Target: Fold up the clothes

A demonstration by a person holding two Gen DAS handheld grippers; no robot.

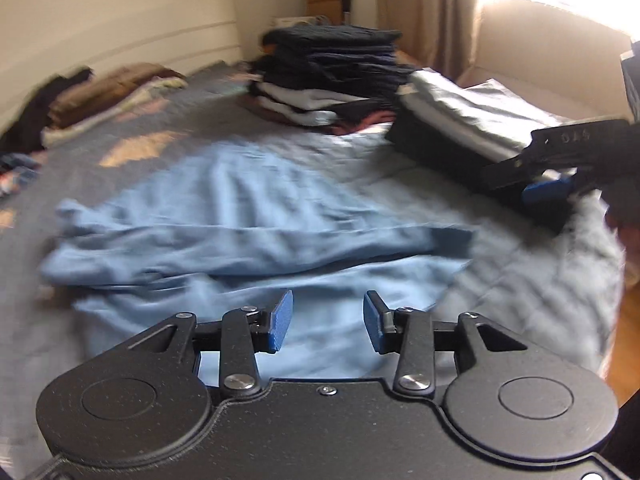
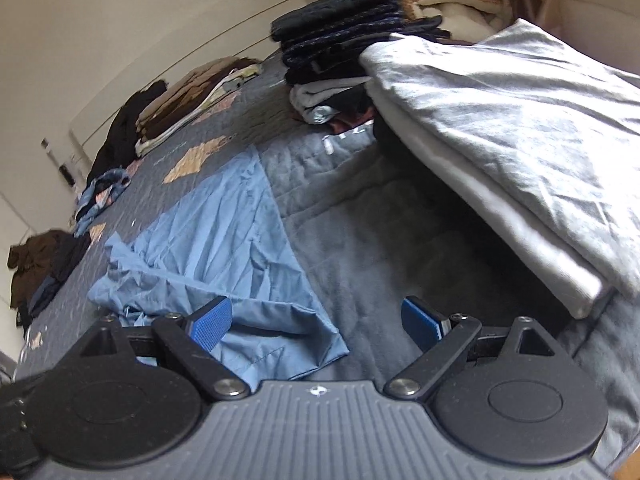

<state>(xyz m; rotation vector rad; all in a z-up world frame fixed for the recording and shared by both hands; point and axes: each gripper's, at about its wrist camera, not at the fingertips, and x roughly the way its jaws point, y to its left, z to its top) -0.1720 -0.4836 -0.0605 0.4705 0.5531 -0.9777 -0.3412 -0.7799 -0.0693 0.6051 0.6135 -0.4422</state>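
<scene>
Left wrist view: blurred by motion. Left gripper (image 1: pixel 327 324) low over the near edge of the bed (image 1: pixel 160 136), jaws parted with a moderate gap, nothing between the blue pads (image 1: pixel 280 326). Just beyond, light blue garment (image 1: pixel 256 216) spread across the middle of the bed, one long fold lying crosswise over it, cloth thin and creased. Seen only here: right gripper (image 1: pixel 548 190) from the side near the right edge of the bed, black linkage and a blue pad against a dark folded block topped by a grey folded sheet (image 1: pixel 472 120).

Right wrist view: sharp. Right gripper (image 2: pixel 316 322) tilted, hovering near the bed's surface, jaws spread wide and empty, ribbed blue fingertips (image 2: pixel 210 322) visible. Left fingertip over the near corner of the light blue garment (image 2: pixel 224 240); right one over bare grey quilted cover. Seen only here: small crumpled blue patterned cloth (image 2: pixel 102 194) and brown and dark clothes (image 2: pixel 36 268) along the left edge of the bed. Toward the far end, tan and brown folded pile (image 2: pixel 188 100), then a tall stack of dark folded clothes (image 2: pixel 352 36). At right, grey folded sheet (image 2: pixel 520 140), soft and rumpled, overhanging its dark base.
</scene>
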